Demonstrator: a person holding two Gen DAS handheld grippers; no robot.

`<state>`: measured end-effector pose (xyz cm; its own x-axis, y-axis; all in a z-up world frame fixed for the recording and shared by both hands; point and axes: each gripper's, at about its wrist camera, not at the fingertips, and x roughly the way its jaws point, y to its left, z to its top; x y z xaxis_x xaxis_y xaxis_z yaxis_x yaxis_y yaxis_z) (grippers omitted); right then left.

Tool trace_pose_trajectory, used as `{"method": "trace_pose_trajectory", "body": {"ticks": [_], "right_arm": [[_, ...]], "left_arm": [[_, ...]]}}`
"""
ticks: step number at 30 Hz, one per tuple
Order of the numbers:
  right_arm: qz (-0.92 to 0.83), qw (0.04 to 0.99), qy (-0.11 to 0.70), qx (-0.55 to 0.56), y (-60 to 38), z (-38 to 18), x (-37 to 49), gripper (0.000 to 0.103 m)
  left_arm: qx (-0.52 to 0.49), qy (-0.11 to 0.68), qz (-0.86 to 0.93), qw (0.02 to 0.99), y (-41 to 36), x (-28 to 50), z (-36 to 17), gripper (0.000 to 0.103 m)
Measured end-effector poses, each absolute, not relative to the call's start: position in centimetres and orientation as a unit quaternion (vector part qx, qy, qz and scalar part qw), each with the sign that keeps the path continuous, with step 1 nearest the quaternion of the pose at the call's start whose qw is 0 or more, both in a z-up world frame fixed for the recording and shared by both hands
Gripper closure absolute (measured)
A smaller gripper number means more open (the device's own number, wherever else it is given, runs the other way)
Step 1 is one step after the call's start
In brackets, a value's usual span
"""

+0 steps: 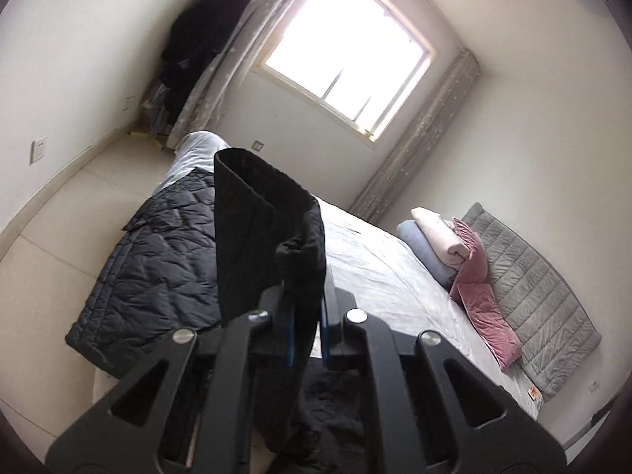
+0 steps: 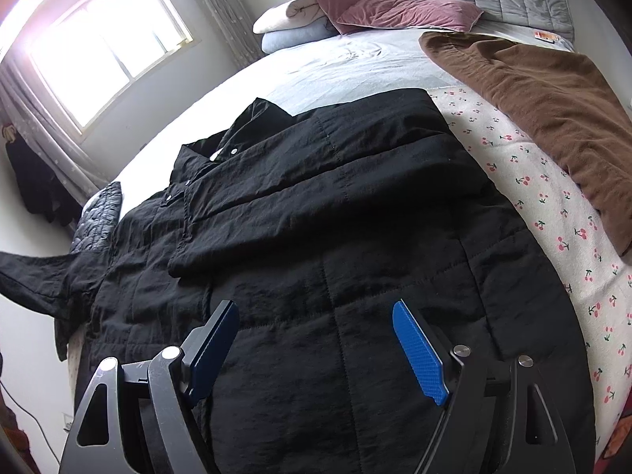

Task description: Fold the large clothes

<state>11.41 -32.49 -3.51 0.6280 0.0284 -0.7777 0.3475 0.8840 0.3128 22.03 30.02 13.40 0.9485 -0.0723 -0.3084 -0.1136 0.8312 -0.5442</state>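
- Bed (image 2: 355,59) across most of the right wrist view, pale sheet on top, cherry-print cover (image 2: 553,205) along the right side; wide flat surface, well suited as a folding table.
- Black coat (image 2: 316,237) spread flat over the middle of the bed, collar and snaps toward the upper left of the frame, one sleeve already laid across the chest, apparently as a first fold.
- Other sleeve (image 2: 35,276) pulled out past the left edge of that frame and lifted off the bed; same sleeve (image 1: 268,229) rising through the centre of the left wrist view, cuff uppermost.
- Quilted jacket (image 1: 158,260) at centre left of the left view, draped over the bed edge, probably waiting its turn.
- Brown garment (image 2: 553,110) at upper right of the right view, lying on the cherry cover, clear of the coat.
- Pink pillows (image 2: 395,12) and folded bedding at the top, against the grey headboard, out of the way.
- Left gripper (image 1: 306,316) at lower centre, jaws pressed together on the sleeve cloth, likely to carry it in over the chest.
- Right gripper (image 2: 316,339) at the bottom of its frame, jaws spread wide, holding nothing, hovering low over the coat's hem; contact with the cloth not clear.
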Motion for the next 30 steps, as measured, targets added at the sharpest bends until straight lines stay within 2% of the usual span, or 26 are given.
{"method": "trace_pose_trajectory", "body": {"ticks": [6,10,14,16,17,19,22,23,29,30], "right_arm": [[-0.088,0.874,0.424,0.221,-32.4,-3.7,11.5,0.022],[-0.087,0.874,0.424,0.221,-32.4,-3.7,11.6,0.022],[-0.089,0.873,0.424,0.223,-32.5,-3.8,11.6,0.022],[-0.09,0.872,0.425,0.225,-32.5,-4.0,11.6,0.022],[-0.089,0.871,0.427,0.226,-32.6,-4.1,11.6,0.022],[-0.085,0.869,0.431,0.227,-32.6,-4.2,11.6,0.022],[-0.081,0.87,0.43,0.229,-32.6,-4.1,11.6,0.022],[-0.079,0.87,0.429,0.23,-32.5,-4.1,11.7,0.022],[-0.049,0.865,0.434,0.246,-31.8,-3.9,12.2,0.022],[-0.033,0.864,0.433,0.257,-31.6,-3.8,12.3,0.022]], "left_arm": [[-0.248,0.167,-0.098,0.949,18.8,24.4,16.4,0.093],[-0.241,0.187,-0.157,0.939,12.1,25.4,15.8,0.093],[-0.218,0.243,-0.231,0.917,5.3,26.1,13.5,0.093],[-0.171,0.311,-0.309,0.882,1.4,26.6,11.8,0.085],[-0.15,0.341,-0.33,0.867,0.1,26.8,10.7,0.077],[-0.125,0.36,-0.327,0.865,-0.3,26.5,9.3,0.075],[-0.12,0.35,-0.295,0.881,2.4,26.2,8.2,0.056],[-0.122,0.352,-0.282,0.884,3.8,26.2,7.9,0.053],[-0.139,0.378,-0.19,0.895,12.6,26.5,4.3,0.054],[-0.146,0.381,-0.175,0.896,14.2,26.6,3.6,0.059]]}}
